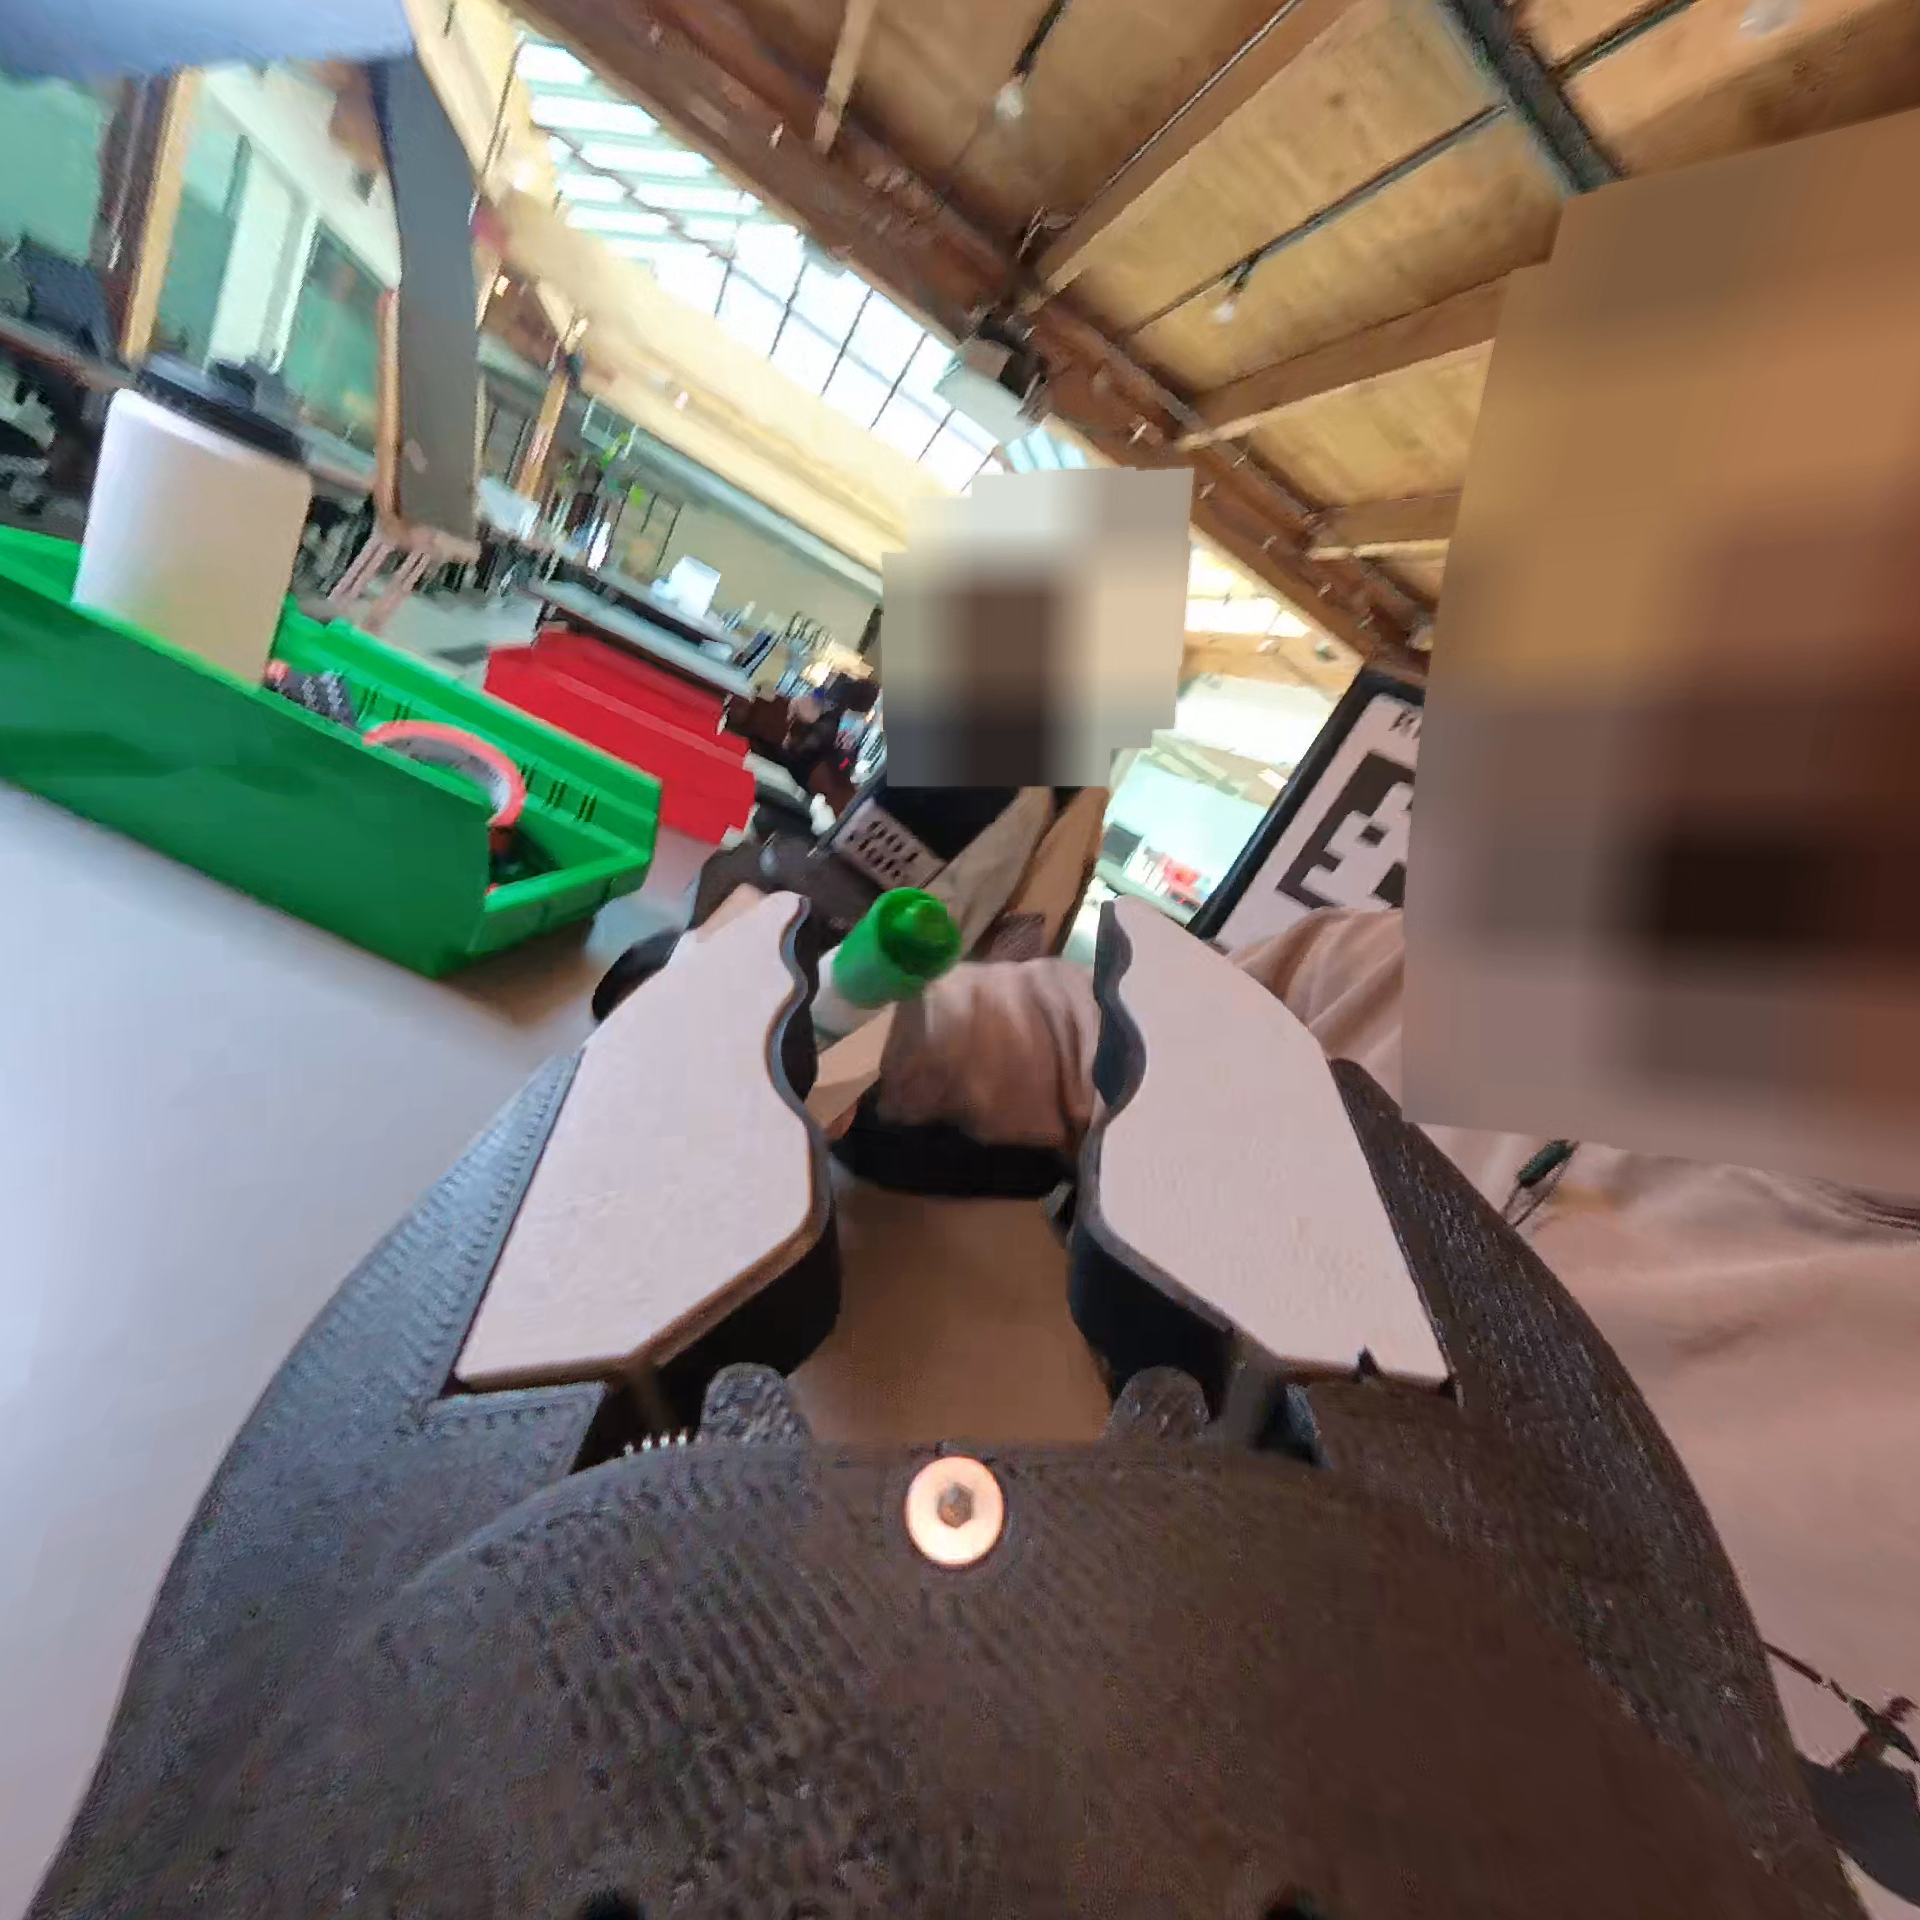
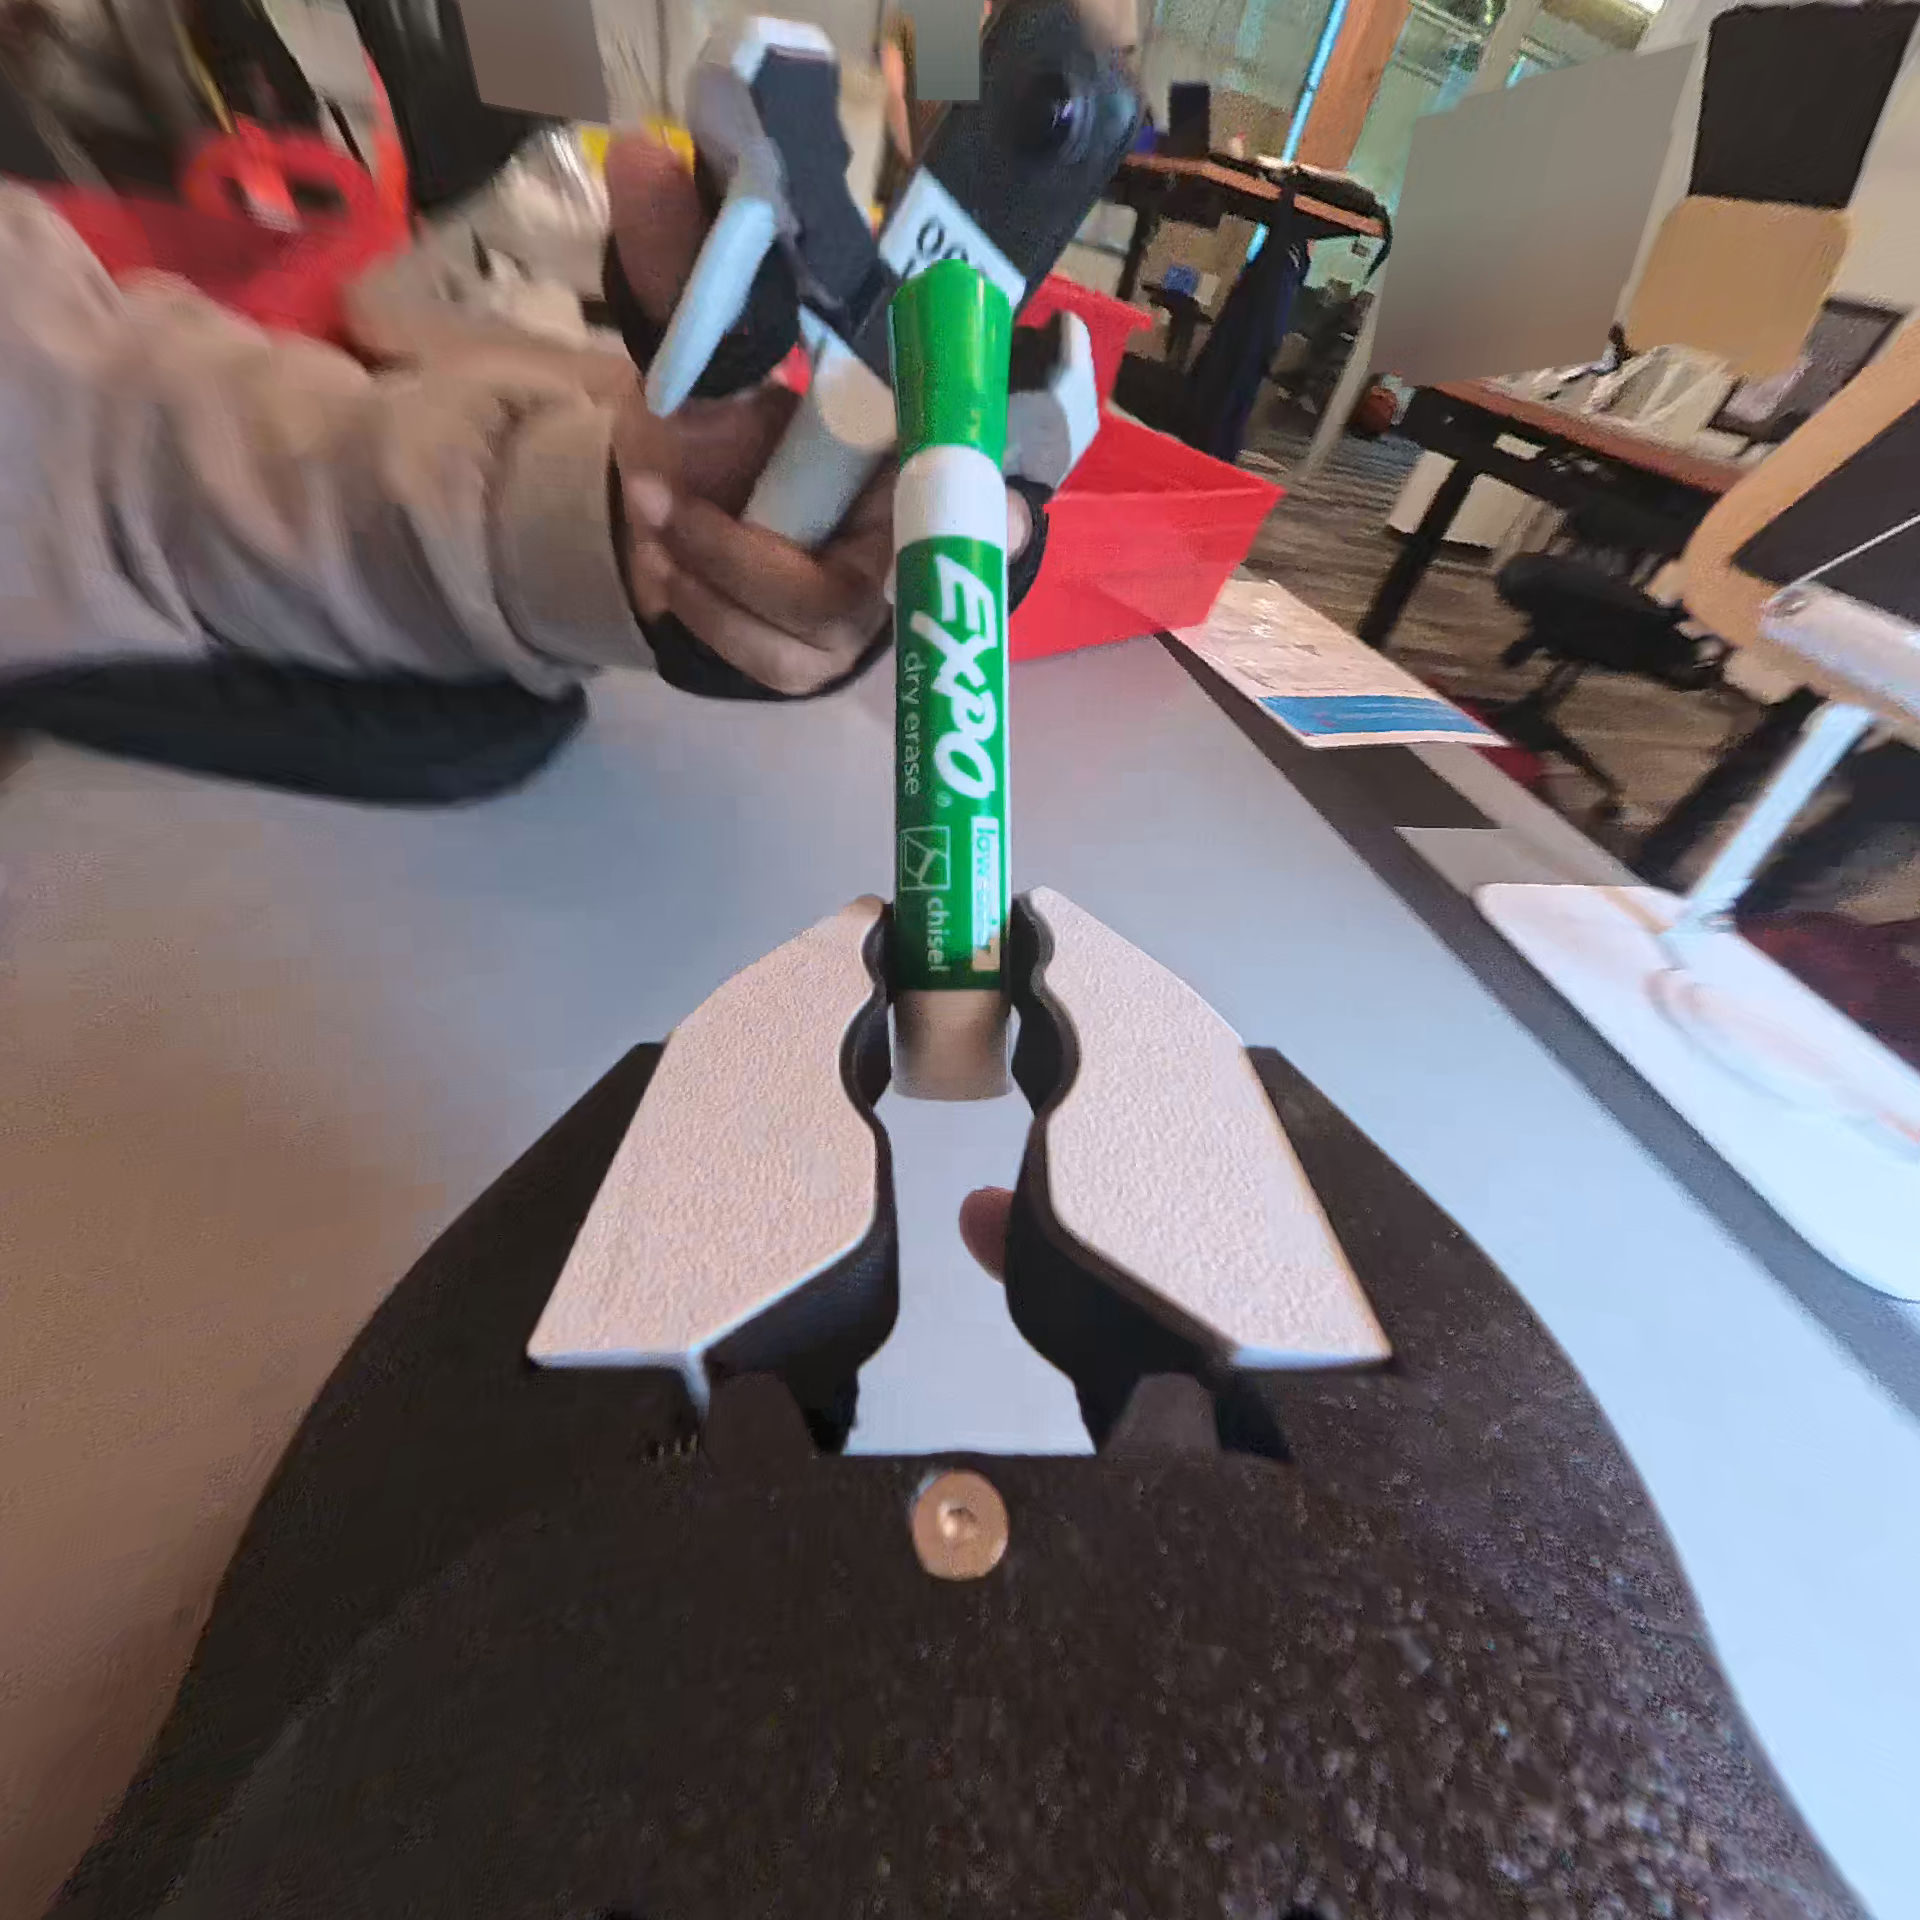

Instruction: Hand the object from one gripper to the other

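Observation:
A green dry-erase marker (image 2: 948,665) with a white band stands upright in my right gripper (image 2: 953,914), which is shut on its lower end above the white table (image 2: 416,987). In the left wrist view my left gripper (image 1: 948,920) is open. The marker's green cap (image 1: 899,945) sits between its fingertips, closer to the left finger and apart from the right one. In the right wrist view the left gripper is behind the marker, held by a hand, with its fingers (image 2: 1065,400) on either side of the cap.
A green bin (image 1: 260,790) holding a white cylinder (image 1: 192,540) and a red bin (image 1: 623,717) stand on the table's far side. A white monitor stand base (image 2: 1662,1039) sits at the right edge, and papers (image 2: 1330,675) lie beyond it. Left tips to right tips: about 10 cm.

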{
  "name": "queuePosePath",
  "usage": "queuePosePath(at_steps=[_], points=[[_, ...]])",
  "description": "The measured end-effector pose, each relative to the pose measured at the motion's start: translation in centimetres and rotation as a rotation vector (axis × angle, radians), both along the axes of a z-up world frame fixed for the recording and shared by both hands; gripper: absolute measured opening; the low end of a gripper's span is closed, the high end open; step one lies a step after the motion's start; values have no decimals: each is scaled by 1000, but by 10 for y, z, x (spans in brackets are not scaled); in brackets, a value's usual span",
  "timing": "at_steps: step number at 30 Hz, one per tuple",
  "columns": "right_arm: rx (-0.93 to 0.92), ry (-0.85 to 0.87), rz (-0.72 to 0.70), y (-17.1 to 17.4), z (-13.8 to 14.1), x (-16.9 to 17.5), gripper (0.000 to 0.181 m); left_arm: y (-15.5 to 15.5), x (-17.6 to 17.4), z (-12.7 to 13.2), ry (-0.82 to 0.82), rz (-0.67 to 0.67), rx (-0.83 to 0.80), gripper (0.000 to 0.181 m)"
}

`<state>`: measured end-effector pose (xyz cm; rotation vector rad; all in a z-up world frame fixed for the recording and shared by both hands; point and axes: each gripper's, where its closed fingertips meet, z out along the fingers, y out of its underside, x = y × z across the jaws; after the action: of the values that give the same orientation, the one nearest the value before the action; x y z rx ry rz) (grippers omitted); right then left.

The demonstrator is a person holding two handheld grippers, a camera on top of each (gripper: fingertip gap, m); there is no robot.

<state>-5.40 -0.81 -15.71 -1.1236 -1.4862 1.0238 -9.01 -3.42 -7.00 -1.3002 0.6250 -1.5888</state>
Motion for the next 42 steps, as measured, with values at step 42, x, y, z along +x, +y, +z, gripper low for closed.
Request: queuePosePath(at_steps=[42], points=[[18,-120,38,-34,-1,-10,13,12,34,-137,1340,305,403,19]])
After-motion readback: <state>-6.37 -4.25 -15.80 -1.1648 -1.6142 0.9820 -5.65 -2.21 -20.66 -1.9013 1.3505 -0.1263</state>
